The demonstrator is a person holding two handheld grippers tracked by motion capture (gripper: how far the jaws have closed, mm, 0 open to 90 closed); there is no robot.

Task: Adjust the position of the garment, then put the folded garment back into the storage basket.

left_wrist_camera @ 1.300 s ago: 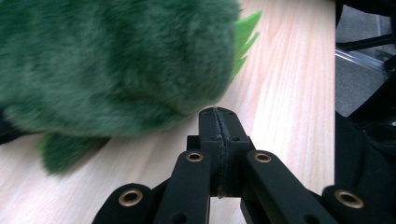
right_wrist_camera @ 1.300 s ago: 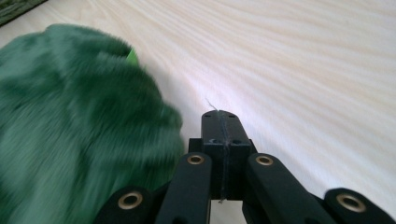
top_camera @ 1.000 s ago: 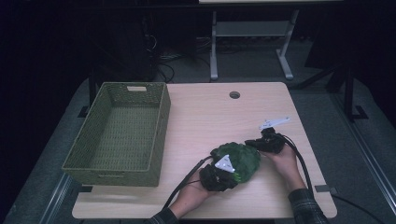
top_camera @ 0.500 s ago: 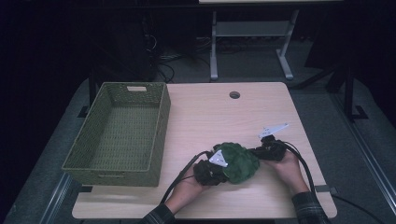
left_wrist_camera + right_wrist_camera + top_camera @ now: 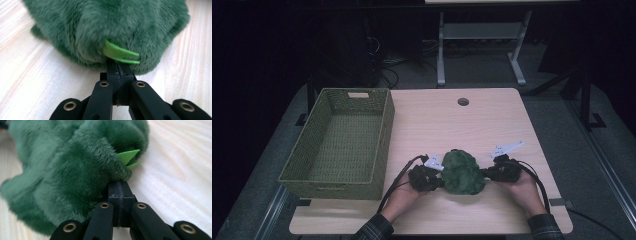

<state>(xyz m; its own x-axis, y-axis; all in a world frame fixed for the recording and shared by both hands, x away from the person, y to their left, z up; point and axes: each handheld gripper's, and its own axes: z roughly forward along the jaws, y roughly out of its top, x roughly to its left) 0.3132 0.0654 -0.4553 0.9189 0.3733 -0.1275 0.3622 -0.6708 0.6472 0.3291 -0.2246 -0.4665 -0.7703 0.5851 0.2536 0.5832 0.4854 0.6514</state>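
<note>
High view: green plush toy (image 5: 462,172) sits btwn the two tongs, on the table (image 5: 452,125) near the person's edge. Left tongs (image 5: 434,177) meet its left side, right tongs (image 5: 487,174) meet its right side; each is held in a hand, w/ forearms coming in from the bottom edge. A grey plate w/ white markers sticks up from each, just above the toy's two sides. Black cable loops off each toward the person.

Left gripper view: left tongs (image 5: 119,67) pressed together, tips pinching the plush fur (image 5: 110,27) at its near edge. Two bright green felt spikes (image 5: 120,53) poke out of the fur right above the tips, touching or nearly so. Toy's underside rests on the pale wood just ahead of the jaws.

Right gripper view: right tongs (image 5: 119,187) also pressed together, pinching a fold of the fur (image 5: 75,170). Two green felt points (image 5: 128,157) stick out just above and to the right of the tips. Bulk of the toy spreads left of the jaws, bare table to the right.

Further out, high view: woven green basket (image 5: 382,135) stands well left of the left tongs, apart from the toy. A round cable hole (image 5: 463,101) lies in the table far beyond both tongs. Past the table, dark floor and a grey stand frame (image 5: 479,45).
</note>
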